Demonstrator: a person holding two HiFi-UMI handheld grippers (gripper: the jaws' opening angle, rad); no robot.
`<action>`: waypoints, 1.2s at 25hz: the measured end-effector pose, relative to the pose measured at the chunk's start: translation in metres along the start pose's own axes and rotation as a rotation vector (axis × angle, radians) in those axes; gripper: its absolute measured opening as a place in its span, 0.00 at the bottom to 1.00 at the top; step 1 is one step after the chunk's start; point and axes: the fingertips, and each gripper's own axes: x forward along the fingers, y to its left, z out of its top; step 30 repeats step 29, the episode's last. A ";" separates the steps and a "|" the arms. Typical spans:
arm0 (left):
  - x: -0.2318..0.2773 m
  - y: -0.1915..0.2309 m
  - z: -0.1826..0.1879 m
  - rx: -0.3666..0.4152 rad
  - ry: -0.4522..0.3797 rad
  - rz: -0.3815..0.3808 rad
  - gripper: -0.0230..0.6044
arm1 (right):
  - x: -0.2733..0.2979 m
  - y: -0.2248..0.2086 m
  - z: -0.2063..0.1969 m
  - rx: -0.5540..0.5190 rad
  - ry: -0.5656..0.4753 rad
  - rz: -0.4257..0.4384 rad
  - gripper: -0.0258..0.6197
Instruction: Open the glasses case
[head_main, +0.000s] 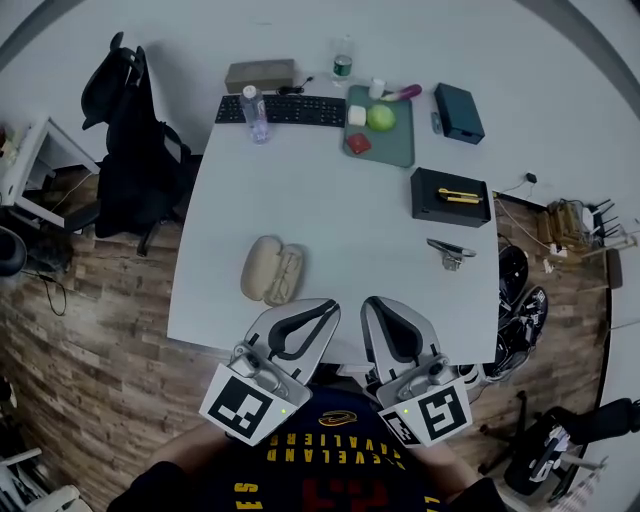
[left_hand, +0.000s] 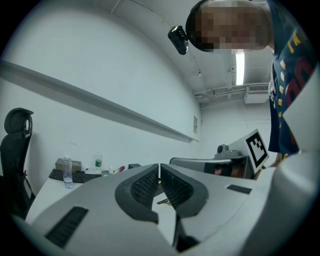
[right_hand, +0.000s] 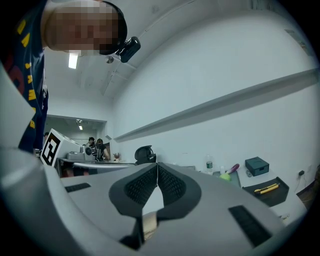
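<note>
The beige glasses case (head_main: 272, 270) lies on the white table (head_main: 350, 230), near its front left. Its two halves are spread side by side, so it looks open. Both grippers hover at the table's front edge, nearer to me than the case and touching nothing. My left gripper (head_main: 325, 305) is just right of the case, with its jaws shut and empty; in the left gripper view (left_hand: 159, 170) its pads meet. My right gripper (head_main: 372, 303) is beside it, also shut and empty, pads together in the right gripper view (right_hand: 157, 167).
A pair of glasses (head_main: 450, 250) lies at the table's right edge. Behind it sits a black tray (head_main: 450, 195) holding a yellow tool. Along the far edge are a keyboard (head_main: 280, 108), a water bottle (head_main: 255, 112), a green board (head_main: 395, 140) with food and a teal box (head_main: 459, 112). An office chair (head_main: 130, 140) stands at left.
</note>
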 end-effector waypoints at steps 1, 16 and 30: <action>0.000 0.000 0.000 0.001 0.001 0.000 0.07 | 0.000 0.000 0.000 0.002 0.001 0.001 0.07; 0.001 -0.002 -0.001 0.006 0.004 0.006 0.07 | -0.001 0.001 -0.003 -0.004 0.012 0.004 0.07; 0.006 -0.005 -0.002 0.015 0.006 0.003 0.07 | -0.003 -0.005 -0.006 0.010 0.021 0.009 0.07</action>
